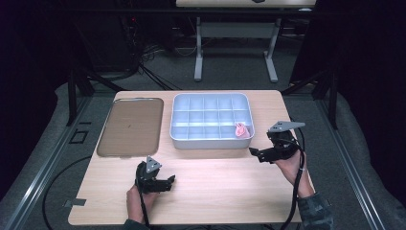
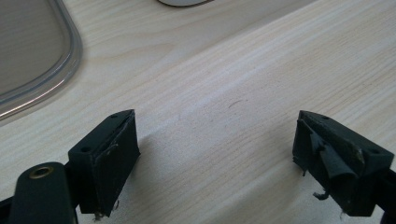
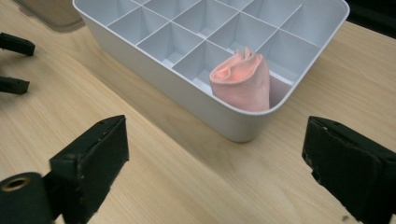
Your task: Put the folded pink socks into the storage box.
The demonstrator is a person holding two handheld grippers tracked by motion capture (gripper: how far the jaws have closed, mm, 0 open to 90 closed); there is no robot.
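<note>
At lower right of the high view, the right claw [image 1: 262, 154] gapes wide and empty beside the tray [image 1: 179, 139]. Pink cloth [image 1: 241, 130] stands rolled in the tray's near corner cell. Left claw [image 1: 165, 182] is open and empty too. Risk: cloth unrolls or a claw knocks the tray.

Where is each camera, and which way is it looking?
High view: sits above the person's side, looks forward and down on the table; both hands and forearms show, with the left gripper and right gripper.
Left gripper view: rides on the left gripper, looks along its open jaws at bare wood and the clear lid.
Right gripper view: rides on the right gripper, looks past its open jaws at the white tray holding a pink cloth.
Shared: high and right gripper views both show the tray and cloth.
</note>
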